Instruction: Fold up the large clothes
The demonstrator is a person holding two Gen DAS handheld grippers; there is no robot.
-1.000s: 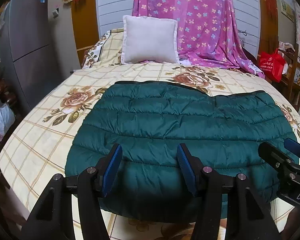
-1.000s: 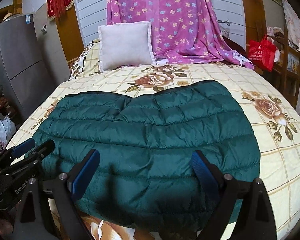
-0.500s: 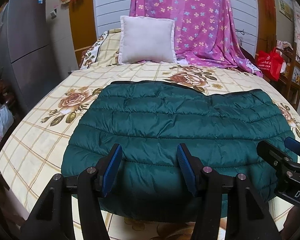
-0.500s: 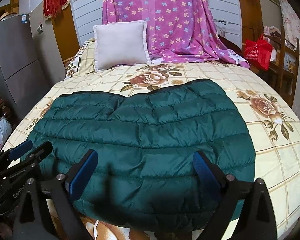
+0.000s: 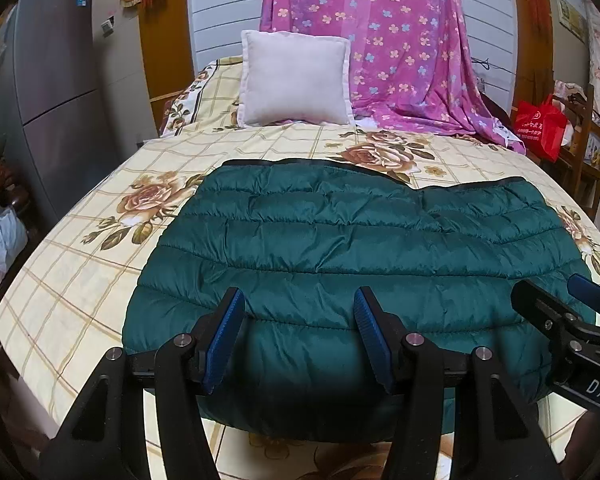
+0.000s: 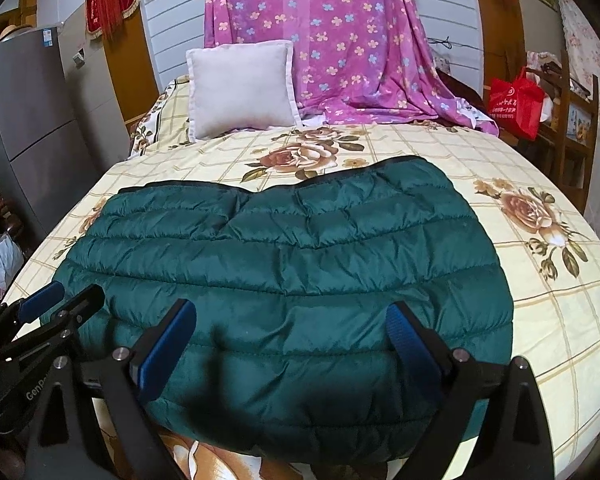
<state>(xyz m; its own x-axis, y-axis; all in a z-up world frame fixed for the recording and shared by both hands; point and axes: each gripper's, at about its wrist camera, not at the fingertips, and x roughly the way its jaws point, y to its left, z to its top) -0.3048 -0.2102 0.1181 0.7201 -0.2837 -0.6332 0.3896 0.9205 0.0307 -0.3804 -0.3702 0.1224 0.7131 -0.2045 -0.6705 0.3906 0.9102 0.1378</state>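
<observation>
A dark green quilted down jacket (image 5: 360, 240) lies spread flat on the flowered bed sheet (image 5: 80, 280), its black-trimmed edge at the far side. My left gripper (image 5: 298, 300) hovers over the jacket's near edge, open, with nothing between its blue pads. My right gripper (image 6: 292, 312) hangs over the same near edge of the jacket (image 6: 292, 248), open wider and also empty. Each gripper shows in the other's view: the right gripper (image 5: 572, 300) at the right edge, the left gripper (image 6: 60, 296) at the lower left.
A white pillow (image 5: 296, 80) and a pink flowered cloth (image 5: 400, 48) stand at the head of the bed. A grey fridge (image 5: 52, 100) and a white plastic bag (image 5: 4, 236) are at the left. A red bag (image 5: 540, 124) hangs by wooden shelves at the right.
</observation>
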